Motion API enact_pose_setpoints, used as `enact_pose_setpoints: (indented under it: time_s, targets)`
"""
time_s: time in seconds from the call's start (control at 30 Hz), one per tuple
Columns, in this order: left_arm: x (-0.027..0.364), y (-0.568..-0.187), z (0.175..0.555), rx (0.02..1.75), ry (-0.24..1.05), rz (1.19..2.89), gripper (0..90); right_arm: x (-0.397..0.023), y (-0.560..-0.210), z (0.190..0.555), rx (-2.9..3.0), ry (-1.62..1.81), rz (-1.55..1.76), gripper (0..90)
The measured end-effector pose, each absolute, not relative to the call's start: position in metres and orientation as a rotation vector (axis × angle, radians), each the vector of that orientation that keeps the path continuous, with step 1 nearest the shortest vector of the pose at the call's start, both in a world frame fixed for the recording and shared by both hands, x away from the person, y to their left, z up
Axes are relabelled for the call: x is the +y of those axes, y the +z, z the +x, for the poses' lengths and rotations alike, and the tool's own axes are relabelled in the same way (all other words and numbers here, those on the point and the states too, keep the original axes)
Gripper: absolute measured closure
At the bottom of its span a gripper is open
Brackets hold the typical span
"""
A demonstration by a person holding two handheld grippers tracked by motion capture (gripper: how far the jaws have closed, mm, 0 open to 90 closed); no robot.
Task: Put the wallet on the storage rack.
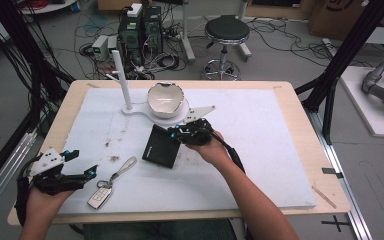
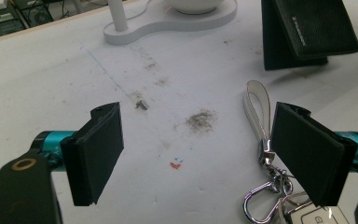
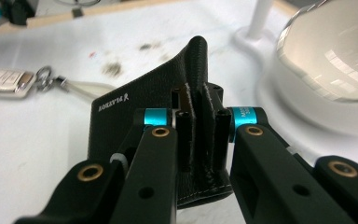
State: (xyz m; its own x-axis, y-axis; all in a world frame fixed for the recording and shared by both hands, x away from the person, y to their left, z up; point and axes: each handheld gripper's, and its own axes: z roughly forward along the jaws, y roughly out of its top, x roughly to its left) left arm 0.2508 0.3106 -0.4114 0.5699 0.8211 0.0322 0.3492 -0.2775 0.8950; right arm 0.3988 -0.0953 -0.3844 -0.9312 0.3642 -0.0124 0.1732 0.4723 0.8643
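Clearly, the right gripper (image 1: 176, 131) fingers pinch the black wallet (image 1: 162, 146) at mid-tabletop (image 1: 260, 145).
Silver lettering on the wallet is too blurred to read; its gripped edge is raised, at six o'clock of the white bowl (image 1: 166, 100). At eight o'clock, the left gripper (image 1: 84, 165) fingers stand spread beside the car key (image 1: 100, 196).

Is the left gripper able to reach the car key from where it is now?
Probably yes. The left gripper is open and the car key lies just beside it on the white mat, nothing between them. The right gripper is busy farther off, shut on the black wallet.
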Motion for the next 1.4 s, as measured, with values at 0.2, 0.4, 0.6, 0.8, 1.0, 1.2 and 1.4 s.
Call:
enact_pose_setpoints:
  time_s: [0.2, 0.4, 0.6, 0.8, 1.0, 1.2, 1.4]
  targets:
    - [0.308, -0.411, 0.254, 0.947, 0.625, 1.861, 17.4, -0.105, -0.375, 0.404, 2.470, 1.467, 0.523, 85.4]
    - [0.304, -0.410, 0.259, 0.921, 0.620, 1.864, 17.4, -0.107, -0.357, 0.411, 2.420, 1.471, 0.527, 85.3]
    - [0.303, -0.409, 0.261, 0.914, 0.617, 1.861, 17.4, -0.106, -0.339, 0.421, 2.366, 1.438, 0.521, 85.3]
    - [0.302, -0.409, 0.262, 0.915, 0.617, 1.859, 17.4, -0.104, -0.321, 0.432, 2.333, 1.407, 0.533, 85.3]
    - [0.301, -0.409, 0.263, 0.911, 0.613, 1.858, 17.4, -0.102, -0.311, 0.441, 2.305, 1.398, 0.530, 85.2]
    - [0.300, -0.409, 0.264, 0.908, 0.611, 1.862, 17.4, -0.098, -0.296, 0.451, 2.282, 1.378, 0.520, 85.2]
    - [0.299, -0.409, 0.264, 0.910, 0.615, 1.869, 17.4, -0.094, -0.287, 0.459, 2.251, 1.365, 0.519, 85.2]
